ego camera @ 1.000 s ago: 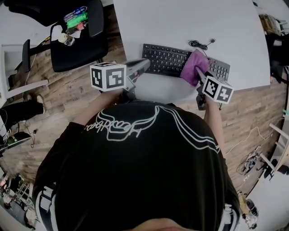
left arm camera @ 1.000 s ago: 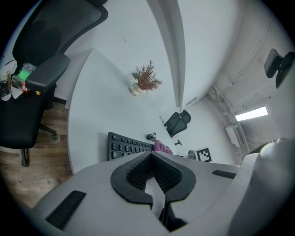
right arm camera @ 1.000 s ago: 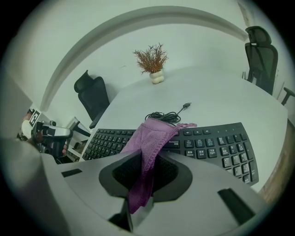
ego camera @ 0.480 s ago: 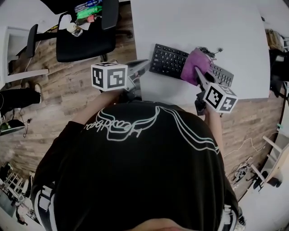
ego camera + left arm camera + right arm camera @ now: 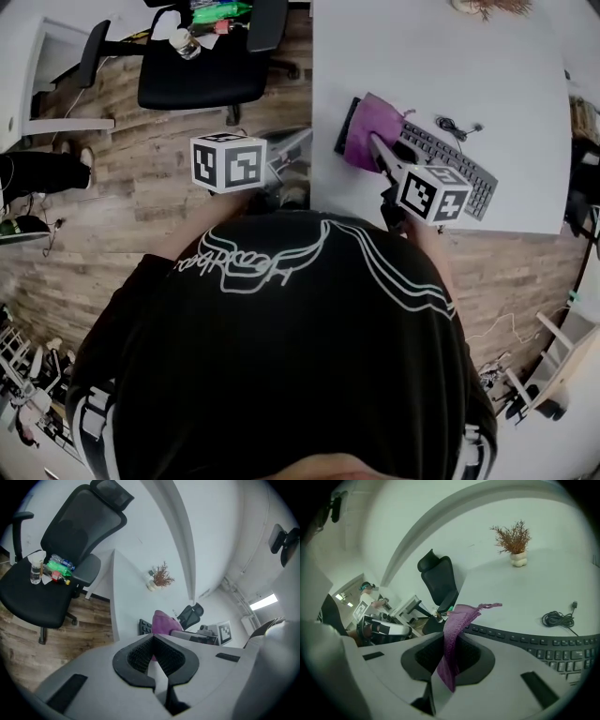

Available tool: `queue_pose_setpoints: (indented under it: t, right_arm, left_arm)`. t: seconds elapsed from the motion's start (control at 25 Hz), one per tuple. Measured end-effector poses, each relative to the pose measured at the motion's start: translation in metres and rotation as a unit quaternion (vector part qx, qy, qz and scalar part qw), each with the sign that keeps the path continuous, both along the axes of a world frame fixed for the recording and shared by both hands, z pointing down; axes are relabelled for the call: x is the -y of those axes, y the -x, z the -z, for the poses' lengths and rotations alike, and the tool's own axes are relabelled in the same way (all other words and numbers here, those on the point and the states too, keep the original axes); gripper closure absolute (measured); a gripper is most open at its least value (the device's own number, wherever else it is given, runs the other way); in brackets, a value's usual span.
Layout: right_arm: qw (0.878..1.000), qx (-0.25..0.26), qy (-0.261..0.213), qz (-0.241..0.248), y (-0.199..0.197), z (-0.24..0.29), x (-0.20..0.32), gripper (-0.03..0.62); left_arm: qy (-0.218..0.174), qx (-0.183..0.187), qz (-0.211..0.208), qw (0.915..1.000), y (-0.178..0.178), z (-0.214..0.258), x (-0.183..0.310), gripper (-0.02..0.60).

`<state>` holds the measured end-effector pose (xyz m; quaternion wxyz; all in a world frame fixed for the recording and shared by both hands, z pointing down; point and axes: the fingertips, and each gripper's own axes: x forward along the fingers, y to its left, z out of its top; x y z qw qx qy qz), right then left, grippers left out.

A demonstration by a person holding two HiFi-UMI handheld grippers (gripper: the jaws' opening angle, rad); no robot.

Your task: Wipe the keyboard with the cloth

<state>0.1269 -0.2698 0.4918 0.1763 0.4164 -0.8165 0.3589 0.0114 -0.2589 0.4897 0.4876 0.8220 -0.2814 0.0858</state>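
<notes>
A black keyboard [image 5: 448, 161] lies slanted on the white table [image 5: 441, 56]. A purple cloth [image 5: 364, 133] covers the keyboard's left end. My right gripper [image 5: 379, 147] is shut on the cloth, which it holds against that end. In the right gripper view the cloth [image 5: 457, 618] rises from between the shut jaws of the right gripper [image 5: 449, 641], with the keyboard [image 5: 534, 641] running off to the right. My left gripper [image 5: 298, 141] hangs off the table's left edge, shut and holding nothing. In its own view the left gripper [image 5: 153, 639] points toward the cloth [image 5: 161, 622].
A black office chair [image 5: 202, 70] with bottles and wrappers on its seat stands left of the table over the wood floor. A coiled cable [image 5: 459, 125] lies behind the keyboard. A small dried plant [image 5: 513, 541] sits farther back on the table.
The right gripper has drawn the cloth along the keyboard from its right part to its left end. The left gripper stayed shut beside the table edge.
</notes>
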Motion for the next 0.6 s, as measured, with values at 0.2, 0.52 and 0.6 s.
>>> queue_pose_setpoints:
  t: [0.2,0.52,0.6]
  right_arm:
    - [1.0,0.002,0.005,0.022,0.028,-0.01,0.009,0.54]
    - [1.0,-0.005,0.03,0.004,0.026,-0.039,0.022,0.54]
    - [0.999,-0.013,0.033,0.001,0.024,-0.043,0.024,0.54]
  left_arm:
    - [0.003,0.001,0.011,0.9999,0.012,-0.002,-0.003,0.575]
    - [0.006,0.006,0.017,0.9998,0.024,-0.006,-0.005,0.575]
    - [0.007,0.012,0.018,0.9997,0.027,-0.008,-0.003,0.575]
